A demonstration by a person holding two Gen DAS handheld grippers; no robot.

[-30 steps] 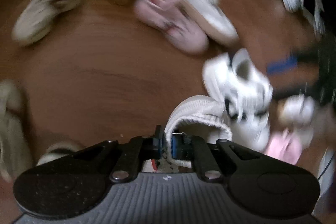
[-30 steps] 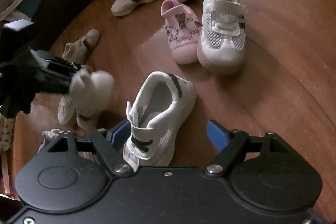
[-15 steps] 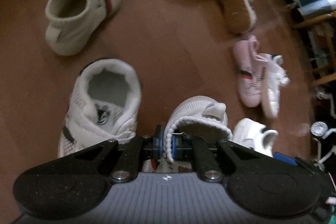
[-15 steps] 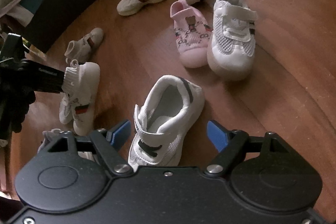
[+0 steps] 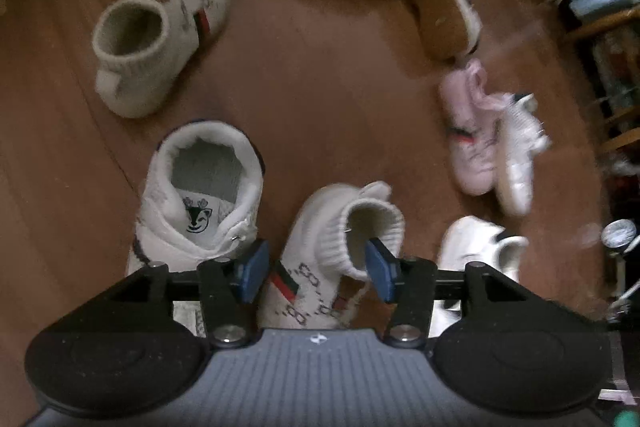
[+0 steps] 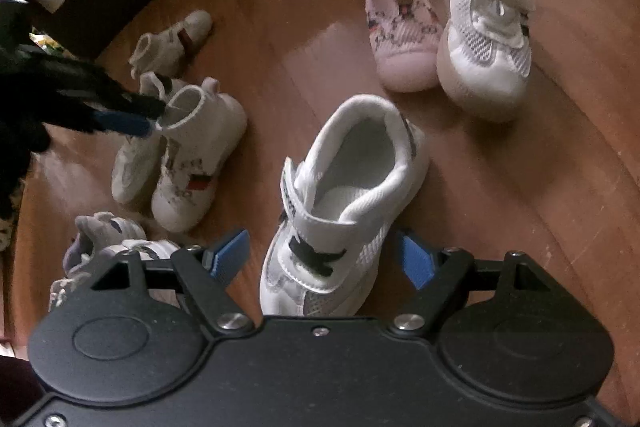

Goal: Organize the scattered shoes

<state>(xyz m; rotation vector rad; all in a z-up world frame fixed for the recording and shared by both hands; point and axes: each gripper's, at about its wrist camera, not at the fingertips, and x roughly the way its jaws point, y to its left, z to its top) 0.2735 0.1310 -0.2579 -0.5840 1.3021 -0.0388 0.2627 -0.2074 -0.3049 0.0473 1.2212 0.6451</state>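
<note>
Shoes step: I release sock shoe [image 5: 320,251], left fingers [image 5: 252,269] opening astride its cuff.
Next: my right gripper [image 6: 320,259], fingers wide, must close on strap sneaker [image 6: 340,203].

Dim, warm light throughout. The brown wooden floor [image 6: 328,39] shows one pale patch of glare. Fisheye bending curves the floorboards toward the edges; corners fall black, and far shoes smear with blur.

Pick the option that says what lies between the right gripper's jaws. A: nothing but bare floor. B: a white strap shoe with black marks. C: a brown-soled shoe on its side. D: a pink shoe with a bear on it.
B: the white strap shoe lies on the floor between the open jaws of the right gripper, which do not touch it.
</note>
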